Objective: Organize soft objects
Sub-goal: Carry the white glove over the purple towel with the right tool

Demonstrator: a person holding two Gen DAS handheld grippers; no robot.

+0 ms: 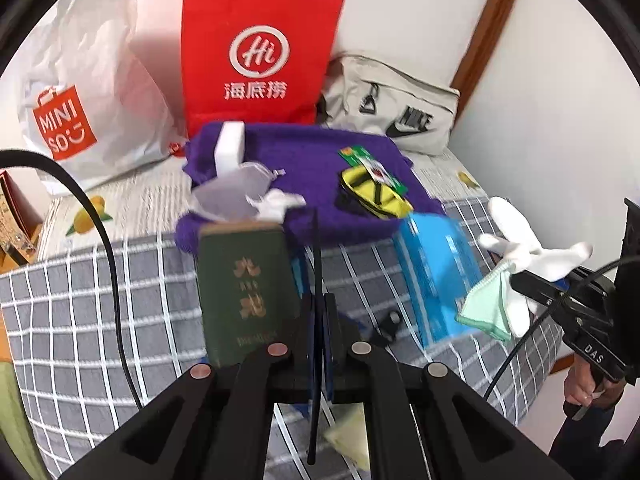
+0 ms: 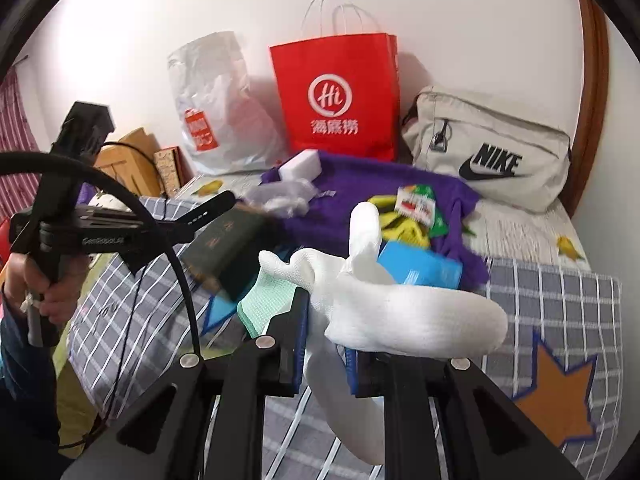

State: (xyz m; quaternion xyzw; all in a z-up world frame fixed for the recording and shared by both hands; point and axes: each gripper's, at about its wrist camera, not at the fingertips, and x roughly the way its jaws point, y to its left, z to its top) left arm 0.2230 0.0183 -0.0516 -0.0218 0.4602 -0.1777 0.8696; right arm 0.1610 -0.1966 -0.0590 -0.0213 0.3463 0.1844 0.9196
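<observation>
— What's going on over the bed (image 2: 560, 304) just now?

— The sorting is in its carrying step, I'd say. The right gripper (image 2: 326, 344) is clamped on a white sock (image 2: 400, 316), with a mint-green cloth (image 2: 268, 300) bunched against its left finger. Both are up off the checked blanket.

— And the other one?

— The left gripper (image 1: 318, 336) is closed tight. A thin dark strap (image 1: 316, 280) runs up from between its jaws; whether it grips that strap or merely lines up with it, I cannot tell. A green book (image 1: 244, 284) shows just beside its left finger.

— How does the sock lie?

— Its long axis runs roughly across the jaws. The foot end sticks out to the right, about level, one end stands up behind, and the rest hangs below the fingers.

— So what's next?

— Probably a place to set it down. The purple sweater (image 2: 360, 184) farther back already carries loose things: a white foam block (image 2: 302, 164), a yellow and black item (image 2: 396, 216). The red paper bag (image 2: 340, 96) stands by the wall. The hanging end could drag across the blue packet (image 2: 420, 268).
</observation>
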